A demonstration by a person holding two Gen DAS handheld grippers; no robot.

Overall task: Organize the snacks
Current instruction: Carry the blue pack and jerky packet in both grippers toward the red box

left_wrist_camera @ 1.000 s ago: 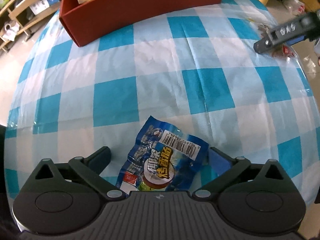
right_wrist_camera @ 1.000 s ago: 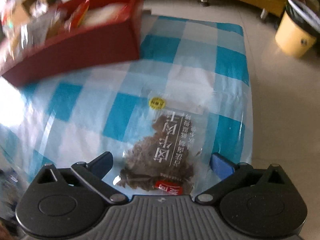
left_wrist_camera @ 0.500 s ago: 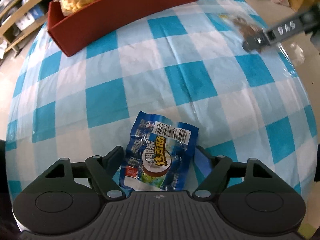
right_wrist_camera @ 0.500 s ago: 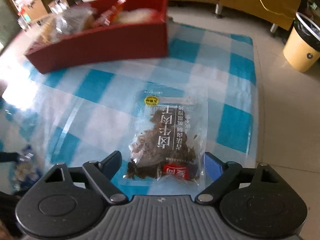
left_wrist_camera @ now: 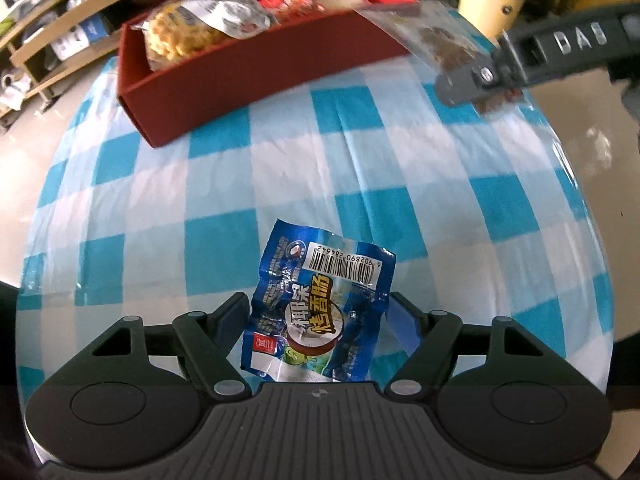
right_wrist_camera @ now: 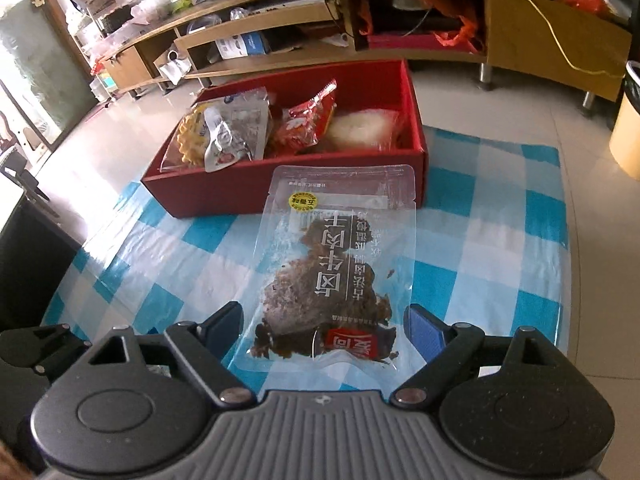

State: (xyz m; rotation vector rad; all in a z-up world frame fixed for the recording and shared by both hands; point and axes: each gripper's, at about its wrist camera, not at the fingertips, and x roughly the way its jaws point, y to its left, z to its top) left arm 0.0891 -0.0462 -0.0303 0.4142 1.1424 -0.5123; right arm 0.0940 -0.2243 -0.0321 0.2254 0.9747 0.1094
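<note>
On the left of the checked cloth our left gripper has its fingers pressed against the sides of the blue sausage packet; we cannot tell whether the packet is off the cloth. Further right, our right gripper pinches the clear jerky pouch, which hangs in the air in front of the red box and close to its near wall. We judge the step in hand to be carrying both snacks to the box, the pouch nearer than the packet. Next, the pouch needs to clear that wall and be let go over a free spot, likely toward the right end, since other snacks fill the left and middle. The left view shows the right gripper from the side with the pouch sticking out beyond its tips, level with the box rim. Only the right view shows inside the box: the biscuit bag, the red packet, the white bun
</note>
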